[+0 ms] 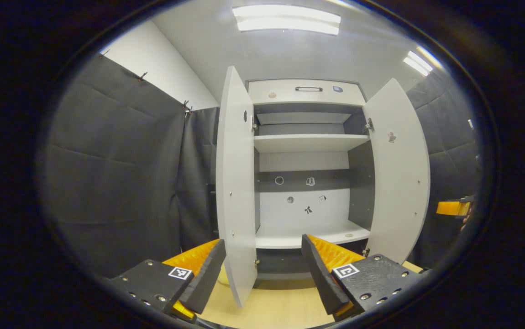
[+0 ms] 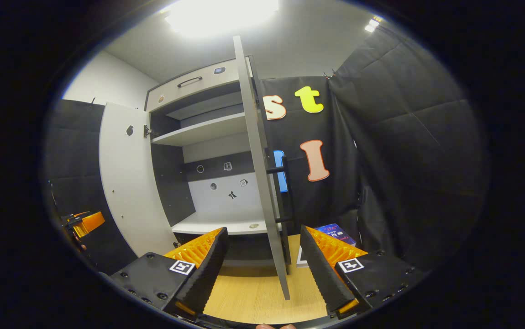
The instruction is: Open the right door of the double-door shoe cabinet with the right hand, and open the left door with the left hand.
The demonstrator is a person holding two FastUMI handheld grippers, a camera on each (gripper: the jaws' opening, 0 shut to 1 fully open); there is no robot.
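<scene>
Left gripper jaws spread wide, gripping nothing, the free edge of the left door standing edge-on in the gap between the fingers, whether touching a pad or just beside it not clear. Right gripper likewise wide open and empty, the right door edge-on between its fingers, its dark bar handle on the outer face, above the fingers and ungripped. Judged as the closing stage: both doors already swung well out from the shoe cabinet, shelves and rear panel fully exposed. To finish well: keep the jaws open, push with the inner face of one finger against the panel rather than pinching the thin edge, follow the hinge arc instead of pulling straight, and back both hands out squarely so neither finger catches the edge and swings a door shut. Each door's long axis vertical, hinged along its inner vertical edge at the cabinet side, free edge pointing out toward the cameras, broad inner faces turned toward each other across the opening. Cabinet upright on the wooden floor, drawer with a handle on top, against the dark padded booth wall; in the right gripper view, a small box on the floor just beyond the right door.
</scene>
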